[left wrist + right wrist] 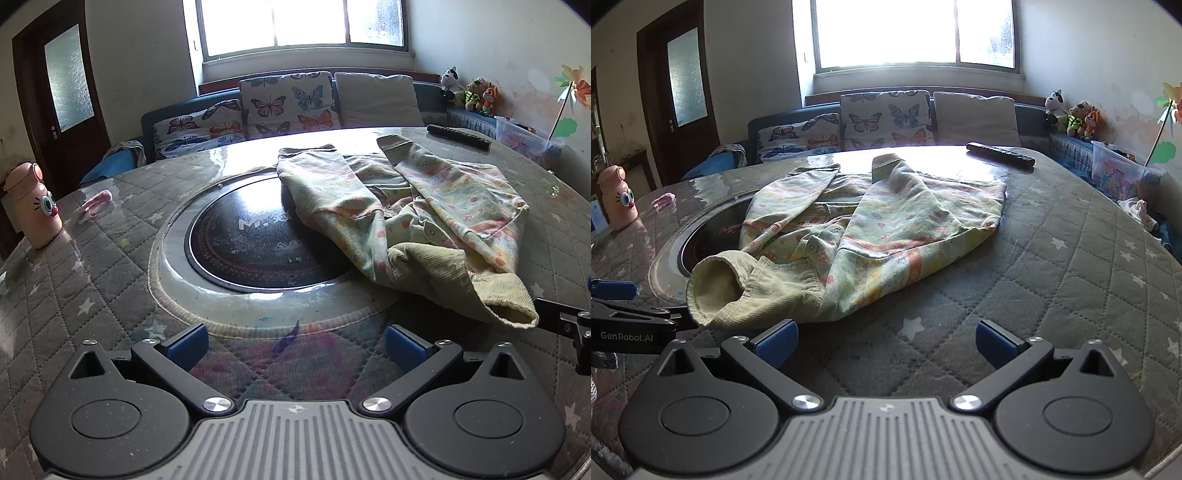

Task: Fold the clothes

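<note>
A small pale green patterned child's jacket (424,218) lies crumpled on the round table, sleeves folded across its body, corduroy collar toward me. It also shows in the right wrist view (879,229). My left gripper (295,345) is open and empty, low over the table's near edge, left of the collar. My right gripper (884,341) is open and empty, just in front of the jacket's near hem. The left gripper's blue fingertip (613,290) shows at the left edge of the right wrist view.
A black induction hob (255,243) is set in the quilted table cover (1071,266), partly under the jacket. A black remote (999,154) lies at the far side. A pink bottle (35,206) and a small pink object (96,200) stand at the left. A sofa with cushions (288,103) is behind.
</note>
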`<state>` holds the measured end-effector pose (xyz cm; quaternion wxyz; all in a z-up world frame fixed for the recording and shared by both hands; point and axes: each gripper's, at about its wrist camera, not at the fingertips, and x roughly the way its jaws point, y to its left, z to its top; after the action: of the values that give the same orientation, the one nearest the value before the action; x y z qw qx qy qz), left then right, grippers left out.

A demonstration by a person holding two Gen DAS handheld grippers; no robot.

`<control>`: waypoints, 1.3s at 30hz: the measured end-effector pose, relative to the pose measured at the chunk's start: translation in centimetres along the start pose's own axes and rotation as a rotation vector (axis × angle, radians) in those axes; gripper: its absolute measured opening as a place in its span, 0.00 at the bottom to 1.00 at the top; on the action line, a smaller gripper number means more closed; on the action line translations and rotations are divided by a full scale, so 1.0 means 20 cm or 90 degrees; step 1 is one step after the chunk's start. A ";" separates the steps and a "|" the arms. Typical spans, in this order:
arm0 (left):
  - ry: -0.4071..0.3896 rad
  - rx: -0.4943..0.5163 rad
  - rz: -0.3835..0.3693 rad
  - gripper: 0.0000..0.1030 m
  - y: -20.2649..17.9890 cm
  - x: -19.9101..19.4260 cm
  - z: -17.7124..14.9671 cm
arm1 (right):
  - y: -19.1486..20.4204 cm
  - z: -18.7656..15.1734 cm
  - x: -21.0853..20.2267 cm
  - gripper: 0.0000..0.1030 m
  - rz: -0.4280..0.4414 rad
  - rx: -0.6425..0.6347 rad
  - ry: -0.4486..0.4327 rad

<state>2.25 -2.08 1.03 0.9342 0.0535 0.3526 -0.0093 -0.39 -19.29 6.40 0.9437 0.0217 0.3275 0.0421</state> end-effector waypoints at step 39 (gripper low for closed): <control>0.007 0.009 -0.007 1.00 0.02 0.14 0.28 | -0.03 0.25 0.18 1.00 0.014 -0.012 0.019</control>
<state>8.12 -2.22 3.35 0.9318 0.0582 0.3580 -0.0163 5.66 -19.69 8.06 0.9384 0.0155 0.3407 0.0563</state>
